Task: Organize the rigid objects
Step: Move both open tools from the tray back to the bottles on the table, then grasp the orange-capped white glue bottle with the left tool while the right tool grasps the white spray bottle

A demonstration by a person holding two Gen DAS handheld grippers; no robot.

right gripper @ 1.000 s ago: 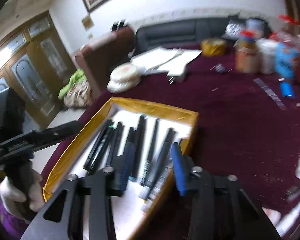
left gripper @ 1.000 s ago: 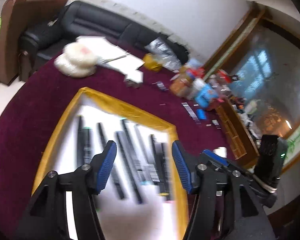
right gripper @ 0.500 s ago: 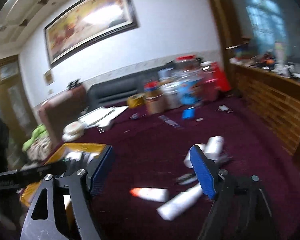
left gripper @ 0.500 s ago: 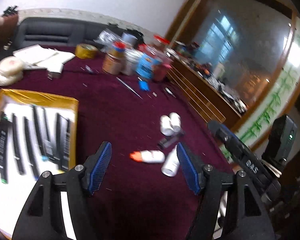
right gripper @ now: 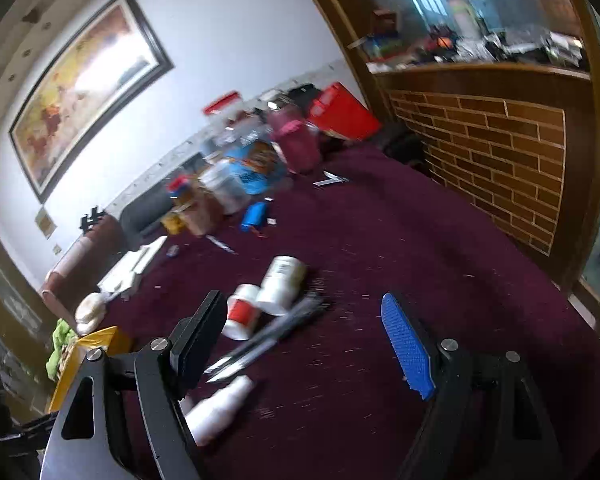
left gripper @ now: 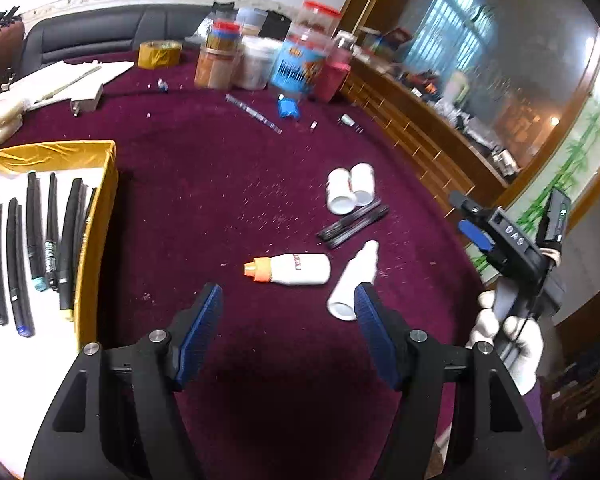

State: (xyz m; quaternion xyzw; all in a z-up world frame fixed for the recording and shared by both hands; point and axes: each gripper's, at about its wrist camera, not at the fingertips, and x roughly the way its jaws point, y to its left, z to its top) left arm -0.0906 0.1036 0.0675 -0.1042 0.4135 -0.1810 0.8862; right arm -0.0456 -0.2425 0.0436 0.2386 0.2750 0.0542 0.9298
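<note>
Maroon tablecloth [left gripper: 228, 184] everywhere; off our left gripper [left gripper: 288, 312]'s left sits the yellow tray [left gripper: 100, 216] with pens [left gripper: 36, 232] lined up, we guess sorted. Ahead, orange-capped bottle [left gripper: 296, 269], loose pens [left gripper: 354, 222]. Right gripper [right gripper: 300, 344] hovers over them. Both wide, empty.

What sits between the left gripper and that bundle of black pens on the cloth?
The orange-capped white bottle lies on its side between the open left gripper and the black pens; a second white bottle lies beside it.
</note>
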